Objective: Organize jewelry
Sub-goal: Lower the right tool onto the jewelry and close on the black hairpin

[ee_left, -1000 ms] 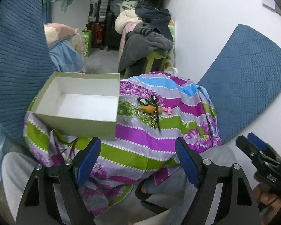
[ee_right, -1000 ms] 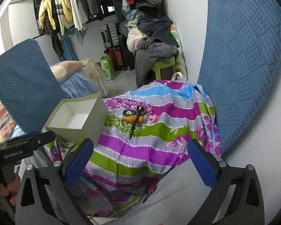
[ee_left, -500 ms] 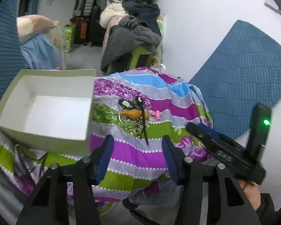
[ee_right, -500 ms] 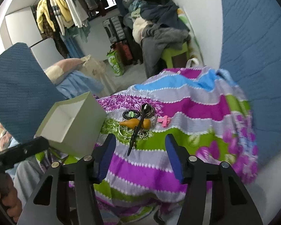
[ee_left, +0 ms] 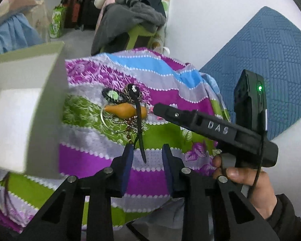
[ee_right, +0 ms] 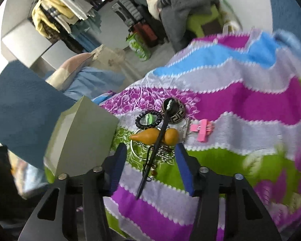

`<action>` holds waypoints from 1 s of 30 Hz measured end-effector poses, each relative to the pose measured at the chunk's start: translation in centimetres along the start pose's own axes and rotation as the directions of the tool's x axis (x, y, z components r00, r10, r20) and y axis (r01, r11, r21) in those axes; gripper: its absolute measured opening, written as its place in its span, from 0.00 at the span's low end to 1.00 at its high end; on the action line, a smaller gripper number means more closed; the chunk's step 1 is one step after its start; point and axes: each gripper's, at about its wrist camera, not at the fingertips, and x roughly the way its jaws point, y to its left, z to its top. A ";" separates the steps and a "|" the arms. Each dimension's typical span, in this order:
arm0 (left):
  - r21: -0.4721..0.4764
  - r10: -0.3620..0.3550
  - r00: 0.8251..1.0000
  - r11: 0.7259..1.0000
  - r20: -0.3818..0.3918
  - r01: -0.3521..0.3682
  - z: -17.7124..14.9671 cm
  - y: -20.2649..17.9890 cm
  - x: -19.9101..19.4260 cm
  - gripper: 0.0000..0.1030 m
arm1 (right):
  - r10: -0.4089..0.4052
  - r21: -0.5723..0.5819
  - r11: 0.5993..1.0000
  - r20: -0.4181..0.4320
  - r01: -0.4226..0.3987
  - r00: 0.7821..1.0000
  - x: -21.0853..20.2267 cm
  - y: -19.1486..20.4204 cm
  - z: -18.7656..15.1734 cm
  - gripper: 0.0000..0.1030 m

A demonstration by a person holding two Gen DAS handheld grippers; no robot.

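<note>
A jewelry pile lies on the striped cloth (ee_left: 160, 76): an orange gourd-shaped pendant (ee_left: 124, 110) (ee_right: 156, 135), a long black hair stick (ee_left: 139, 124) (ee_right: 158, 140), a black coil hair tie (ee_right: 148, 119), a patterned band (ee_right: 175, 112), a pink clip (ee_right: 202, 130) and bead chains (ee_left: 130, 124). My left gripper (ee_left: 147, 150) hovers low over the stick's thin end. Its jaws are closing, and the stick lies between them untouched. My right gripper (ee_right: 150, 150) is closing around the stick and chains without pressing them. A pale green open box (ee_left: 20, 108) (ee_right: 80, 136) stands left of the pile.
A hand (ee_left: 240, 176) holds the right gripper's black body (ee_left: 216, 127) just right of the pile. Blue quilted cushions (ee_left: 271, 64) (ee_right: 20, 104) lean on both sides. Behind are a clothes-covered green chair (ee_left: 134, 24), suitcases (ee_right: 130, 12) and a pillow (ee_right: 74, 68).
Both grippers came down and in toward the jewelry pile, and their jaws narrowed from wide to partly closed. The right gripper swung into the left wrist view beside the pile.
</note>
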 end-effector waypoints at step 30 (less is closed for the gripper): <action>-0.120 -0.048 0.999 0.992 -0.013 0.046 1.8 3.8 7.2 0.05 | 0.206 0.271 0.950 -0.170 -0.155 0.964 6.3 -4.8 1.0 0.22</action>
